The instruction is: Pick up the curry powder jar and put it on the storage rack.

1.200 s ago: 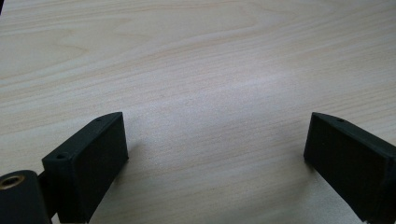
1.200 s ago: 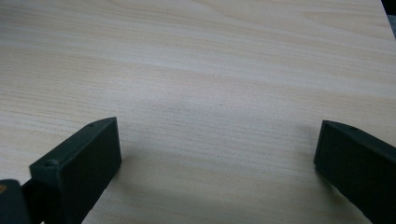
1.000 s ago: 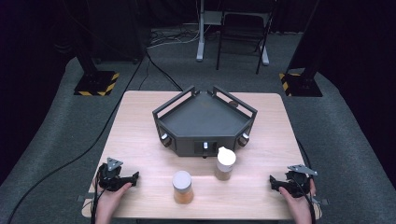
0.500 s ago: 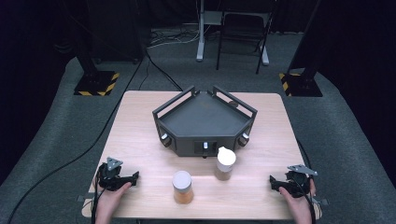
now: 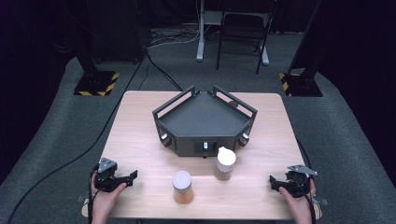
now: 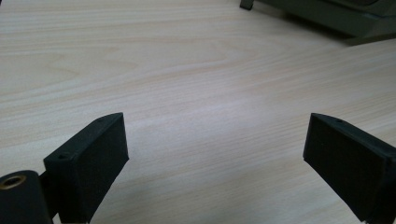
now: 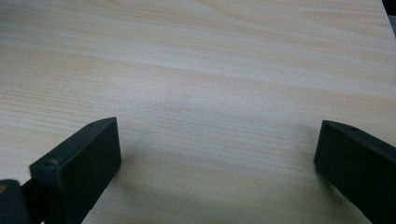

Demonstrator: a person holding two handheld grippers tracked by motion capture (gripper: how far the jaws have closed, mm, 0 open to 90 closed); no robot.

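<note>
Two small jars stand on the wooden table point(image 5: 140, 135). One jar point(image 5: 182, 186), with a white lid and amber contents, is near the front middle. The other jar point(image 5: 225, 163) stands just in front of a dark grey tray point(image 5: 187, 140) with raised rails and knobs. My left gripper point(image 5: 133, 176) rests at the front left, jaws pointing right toward the nearer jar. In the left gripper view it point(image 6: 215, 149) is open over bare wood. My right gripper point(image 5: 272, 183) rests at the front right, pointing left. In the right gripper view it point(image 7: 217, 154) is open with nothing between the jaws.
The tray's edge point(image 6: 336, 16) shows at the top right of the left gripper view. Beyond the table are a grey carpet, cables, black stands on striped bases point(image 5: 95, 84) and a chair frame point(image 5: 243, 32). Bare wood lies between the grippers and the jars.
</note>
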